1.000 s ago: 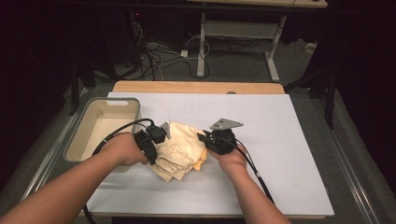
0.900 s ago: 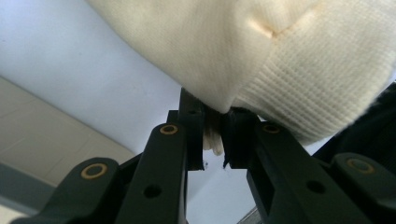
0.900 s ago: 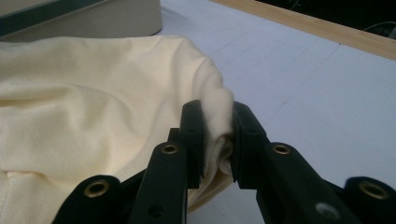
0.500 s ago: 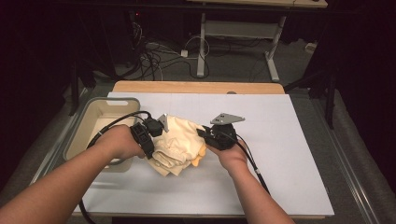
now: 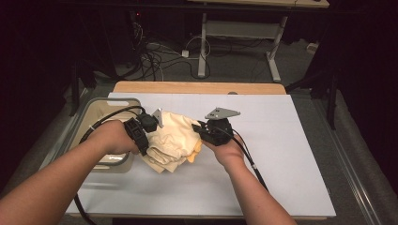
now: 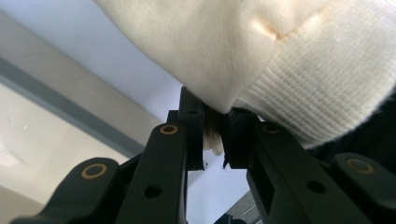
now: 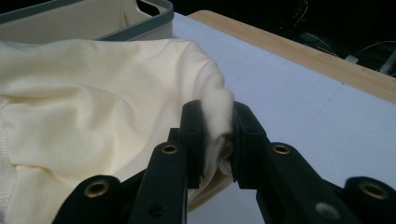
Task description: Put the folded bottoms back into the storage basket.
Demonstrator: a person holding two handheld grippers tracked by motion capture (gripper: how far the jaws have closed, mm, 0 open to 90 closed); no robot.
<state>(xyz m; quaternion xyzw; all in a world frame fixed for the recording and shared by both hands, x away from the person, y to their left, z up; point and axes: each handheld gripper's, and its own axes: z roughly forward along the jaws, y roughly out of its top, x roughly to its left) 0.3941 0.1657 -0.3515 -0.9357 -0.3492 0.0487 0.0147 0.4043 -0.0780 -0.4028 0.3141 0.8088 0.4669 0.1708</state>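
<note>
Both the left gripper (image 5: 149, 123) and the right gripper (image 5: 202, 132) are clenched on the cream garment (image 5: 174, 140), bunched on the tabletop (image 5: 291, 140) and, I judge, not yet in the bin (image 5: 94, 110) at nine o'clock.

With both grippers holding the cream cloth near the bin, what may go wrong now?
1. The left gripper pinches only a thin edge of the cream cloth, so it might slip out.
2. Loose folds hang below the right gripper and may drag on the table or catch the bin rim.
</note>
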